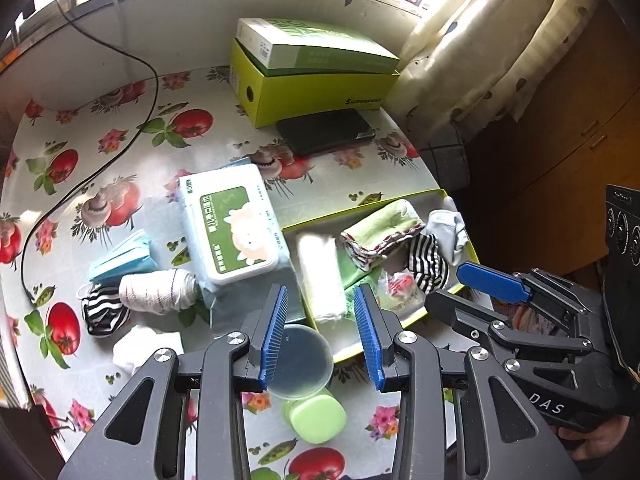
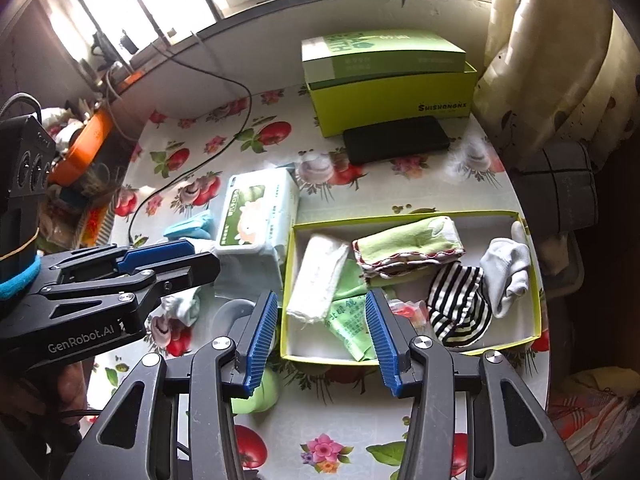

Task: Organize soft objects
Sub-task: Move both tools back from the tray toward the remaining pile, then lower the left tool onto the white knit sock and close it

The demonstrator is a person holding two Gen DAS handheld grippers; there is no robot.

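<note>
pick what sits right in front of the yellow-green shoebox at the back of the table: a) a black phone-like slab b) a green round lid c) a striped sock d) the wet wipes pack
a: a flat black slab lies against the front of the yellow-green shoebox; the wet wipes pack sits nearer the camera.

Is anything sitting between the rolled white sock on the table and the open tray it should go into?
Yes. The wet wipes pack lies between the rolled white sock and the tray, its right edge near the tray's left wall. Both grippers have empty, open jaws, so the sock must be lifted over or carried round it.
</note>
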